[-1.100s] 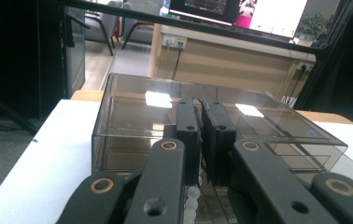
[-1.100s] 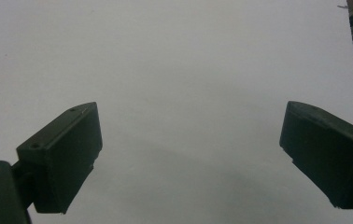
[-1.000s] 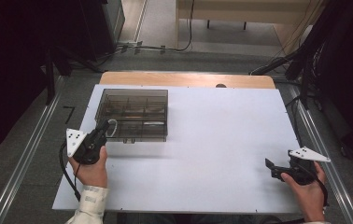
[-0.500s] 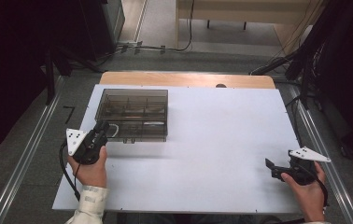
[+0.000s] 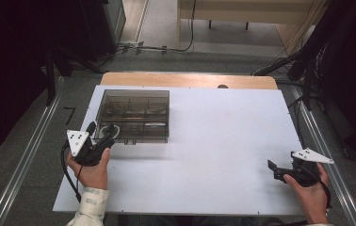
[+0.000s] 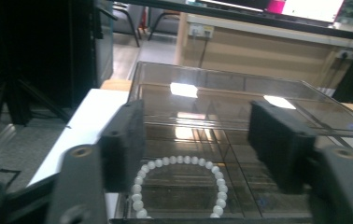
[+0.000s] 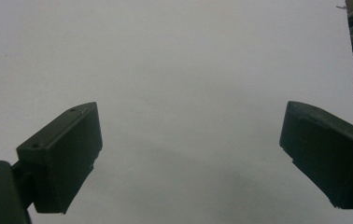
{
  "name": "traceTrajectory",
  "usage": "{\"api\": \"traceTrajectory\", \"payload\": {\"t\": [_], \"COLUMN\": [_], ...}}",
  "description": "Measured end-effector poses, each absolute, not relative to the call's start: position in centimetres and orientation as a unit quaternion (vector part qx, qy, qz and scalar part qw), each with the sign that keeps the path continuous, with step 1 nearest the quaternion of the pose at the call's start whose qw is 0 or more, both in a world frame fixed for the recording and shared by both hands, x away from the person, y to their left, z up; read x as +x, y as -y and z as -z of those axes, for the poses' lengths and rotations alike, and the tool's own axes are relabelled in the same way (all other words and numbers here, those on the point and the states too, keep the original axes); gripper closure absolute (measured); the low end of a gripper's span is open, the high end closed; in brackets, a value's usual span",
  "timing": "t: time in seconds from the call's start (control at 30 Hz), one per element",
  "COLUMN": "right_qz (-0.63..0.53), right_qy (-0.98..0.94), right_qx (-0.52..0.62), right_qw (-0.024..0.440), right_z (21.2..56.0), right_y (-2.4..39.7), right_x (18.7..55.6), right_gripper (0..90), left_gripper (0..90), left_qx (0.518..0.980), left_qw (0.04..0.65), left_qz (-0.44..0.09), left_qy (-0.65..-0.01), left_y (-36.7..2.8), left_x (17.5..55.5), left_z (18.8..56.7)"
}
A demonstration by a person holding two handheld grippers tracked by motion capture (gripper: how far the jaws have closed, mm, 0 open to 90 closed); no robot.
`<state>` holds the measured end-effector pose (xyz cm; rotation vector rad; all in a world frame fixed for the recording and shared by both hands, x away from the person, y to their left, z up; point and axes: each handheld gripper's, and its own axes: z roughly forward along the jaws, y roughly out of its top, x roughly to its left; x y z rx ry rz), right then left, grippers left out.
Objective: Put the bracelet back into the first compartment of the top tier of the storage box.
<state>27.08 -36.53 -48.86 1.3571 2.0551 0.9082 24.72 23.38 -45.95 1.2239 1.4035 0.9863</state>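
Between the jaws of the left gripper (image 6: 202, 154), and a little below their pads, a white bead bracelet (image 6: 179, 186) lies in the near compartment of the smoke-tinted plastic organiser box (image 6: 240, 116). Those jaws have just been opening and now stand spread, one on each side of the bead loop, with neither pad pressing on it. Seen from the high view, the left gripper (image 5: 101, 134) sits at the box's (image 5: 133, 113) near left corner, while the right gripper (image 5: 275, 170) rests well apart, low over the bare white tabletop (image 5: 223, 141), its jaws spread wide with nothing between them.

The step in hand looks like letting the bracelet go into its compartment. To do it well, I would keep the jaws spread as they are and draw the left gripper straight back and up along its own line, so that no pad hooks a bead and drags the loop over the near wall. The bracelet seems to lie close to that wall, just under the jaws, so any sideways sweep or dip could catch it. A limp string of beads will follow whatever snags it. Whether the box has a lid above this compartment I cannot tell; the glare on the top surface suggests checking for an edge before lifting. The right hand can stay where it is.
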Motion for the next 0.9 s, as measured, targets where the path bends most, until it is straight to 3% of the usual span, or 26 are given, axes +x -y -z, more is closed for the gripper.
{"api": "traceTrajectory", "payload": {"t": [0.13, 0.43, 0.9], "right_qz": [-0.334, -0.334, -0.335], "right_qy": [-0.757, -0.757, -0.756], "right_qx": [0.500, 0.500, 0.502], "right_qw": [0.256, 0.255, 0.254], "right_z": [48.86, 48.89, 48.89], "right_y": [36.52, 36.51, 36.56], "right_x": [27.09, 27.10, 27.10], "right_gripper": [4.1, 4.1, 4.1], "left_gripper": [28.6, 10.5, 1.9], "left_qx": [0.501, 0.499, 0.512], "left_qw": [0.493, 0.479, 0.471], "left_qz": [-0.411, -0.419, -0.415], "left_qy": [-0.581, -0.589, -0.586], "left_y": [-23.44, -23.38, -22.98], "left_x": [24.67, 24.54, 24.17], "left_z": [45.91, 45.85, 45.69]}}
